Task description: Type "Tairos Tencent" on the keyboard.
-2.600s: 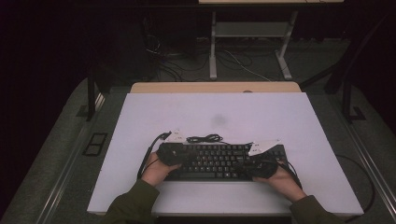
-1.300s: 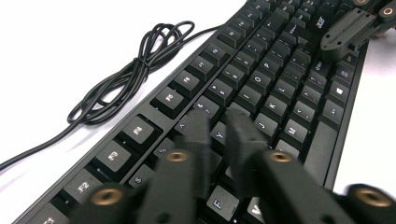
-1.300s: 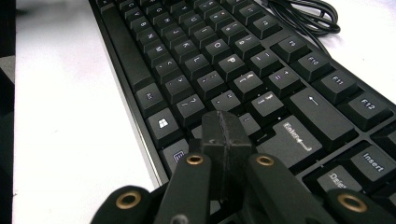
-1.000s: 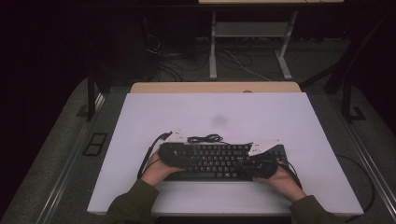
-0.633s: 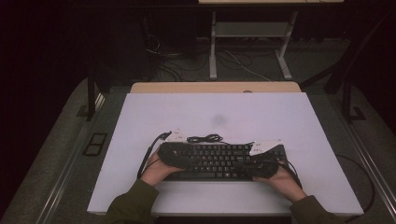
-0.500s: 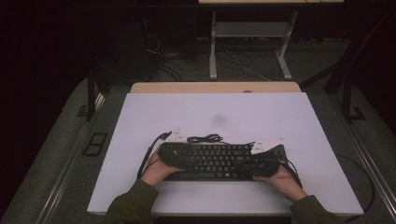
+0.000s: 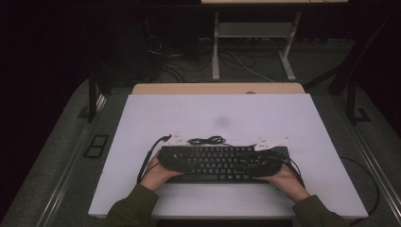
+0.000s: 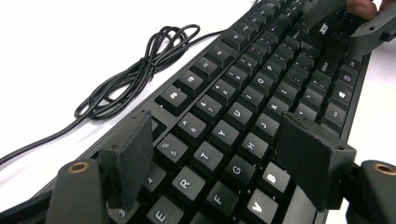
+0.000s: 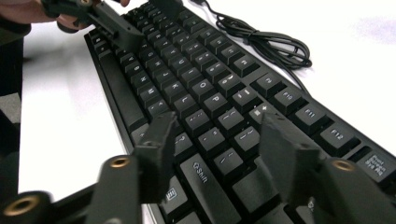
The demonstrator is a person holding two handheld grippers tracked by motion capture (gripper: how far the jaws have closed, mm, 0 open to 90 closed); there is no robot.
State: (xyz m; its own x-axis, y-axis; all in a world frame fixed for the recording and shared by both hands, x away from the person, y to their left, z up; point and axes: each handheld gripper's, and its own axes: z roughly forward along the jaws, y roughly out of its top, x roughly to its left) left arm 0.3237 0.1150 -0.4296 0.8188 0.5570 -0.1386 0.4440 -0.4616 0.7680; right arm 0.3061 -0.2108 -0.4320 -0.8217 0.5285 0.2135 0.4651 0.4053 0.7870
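Left gripper (image 8: 219, 161): over the left end of the keyboard (image 7: 222, 163), pads spread above the letter keys, nothing clamped.
Right gripper (image 9: 219, 149): over the right end of the keyboard, jaws just been opening, now apart with only keys beneath, nothing pinched.
Hands: left hand (image 7: 158, 174) and right hand (image 7: 286, 177) at the keyboard's near corners.
Keyboard: flat on the white table (image 7: 236, 113), near its front edge, roughly square to it.
Cable (image 7: 205, 140): bundled in a loose coil just behind the keyboard's far edge, touching the table.
Progress: placing looks done, both grips let go; likely left, by judgement, only drawing the grippers back off the keys.
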